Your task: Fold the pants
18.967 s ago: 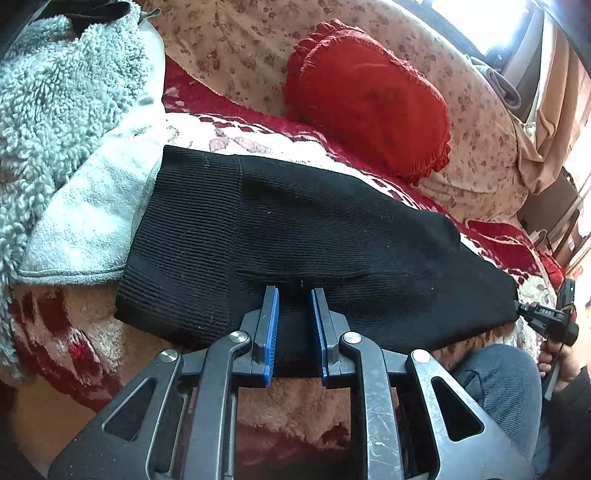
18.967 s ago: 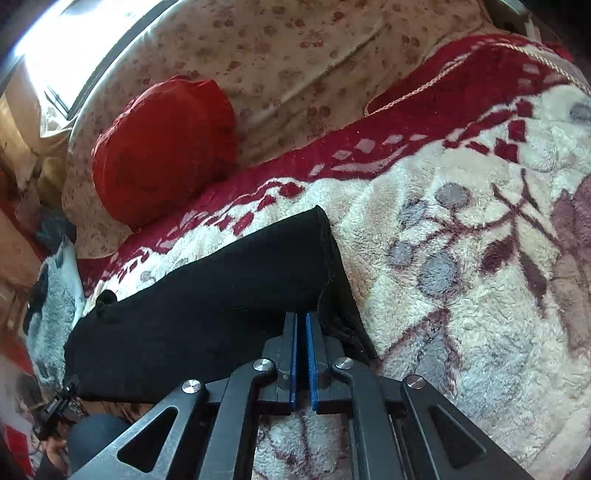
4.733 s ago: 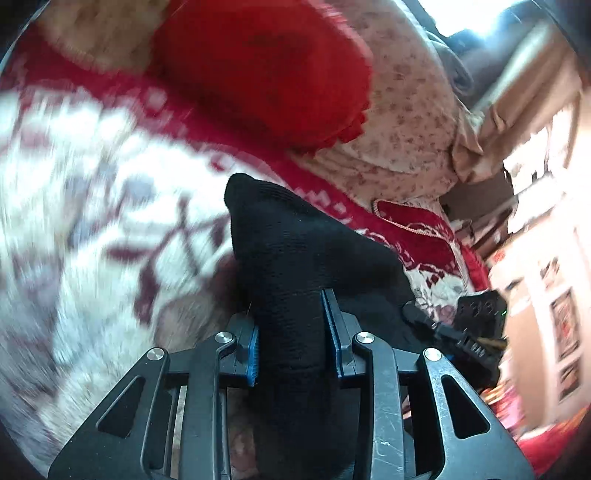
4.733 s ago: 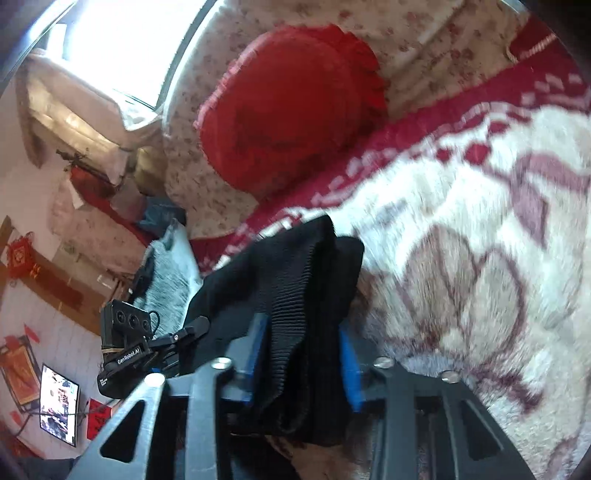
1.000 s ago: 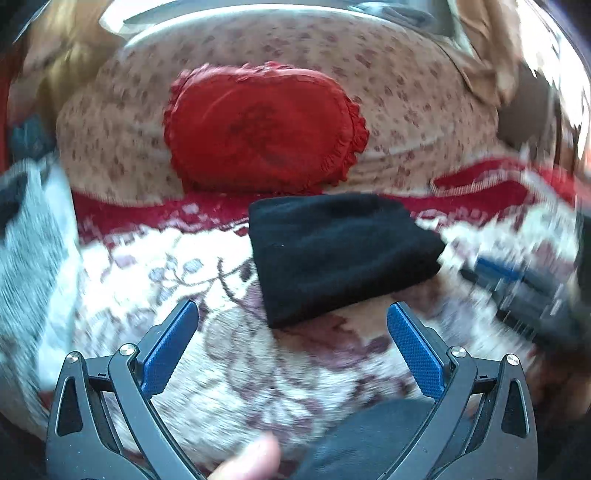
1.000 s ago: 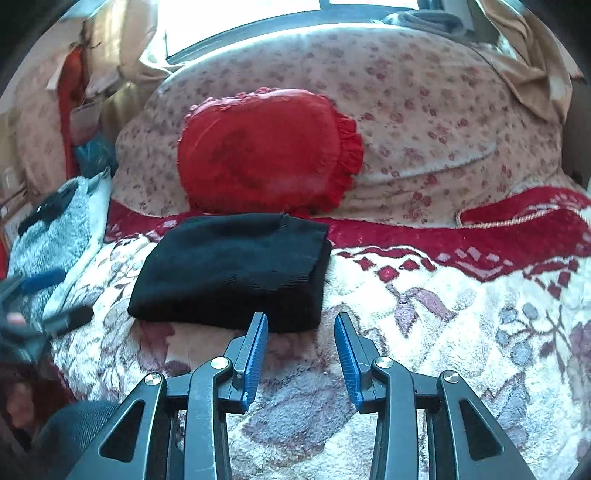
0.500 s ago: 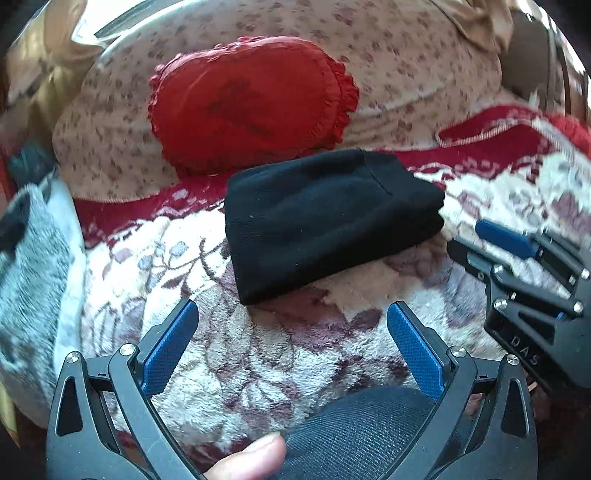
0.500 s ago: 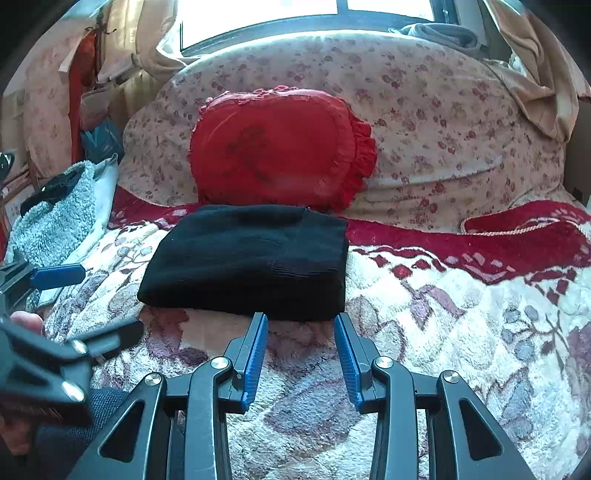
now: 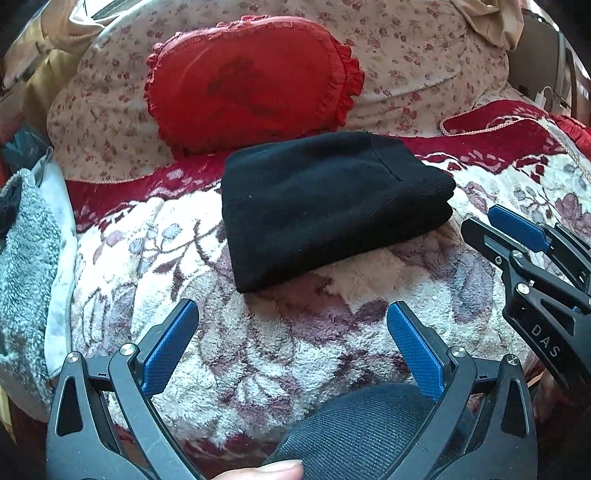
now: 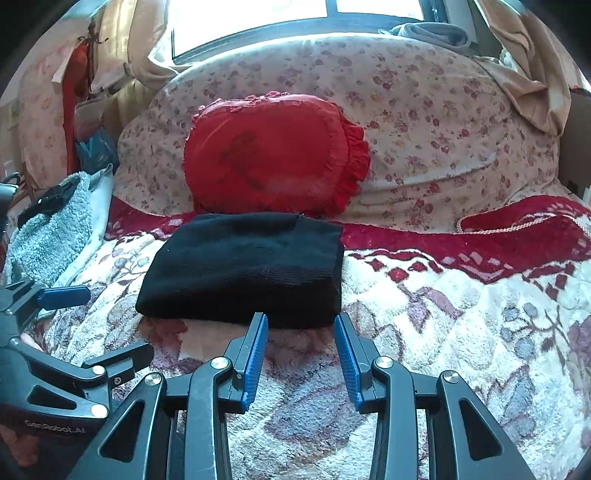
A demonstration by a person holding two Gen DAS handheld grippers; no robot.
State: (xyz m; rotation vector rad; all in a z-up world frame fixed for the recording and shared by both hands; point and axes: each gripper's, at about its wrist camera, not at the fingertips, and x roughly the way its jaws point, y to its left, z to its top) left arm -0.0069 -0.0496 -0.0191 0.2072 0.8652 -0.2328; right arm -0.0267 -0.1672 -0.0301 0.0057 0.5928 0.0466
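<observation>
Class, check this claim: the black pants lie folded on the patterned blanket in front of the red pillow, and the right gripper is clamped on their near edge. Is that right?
One detail is wrong. The right gripper is not clamped on the black pants; the right wrist view shows its jaws apart with nothing between them, just short of the near edge. The pants do lie folded on the patterned blanket in front of the red pillow.

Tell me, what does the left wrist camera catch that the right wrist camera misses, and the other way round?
Only the left wrist view shows the person's knee and a fingertip at the bottom edge.

Only the right wrist view shows the bright window above the bed.

Both show the folded black pants lying free on the patterned blanket, the red cushion behind them, and both tools open and empty: the left gripper and the right gripper.
</observation>
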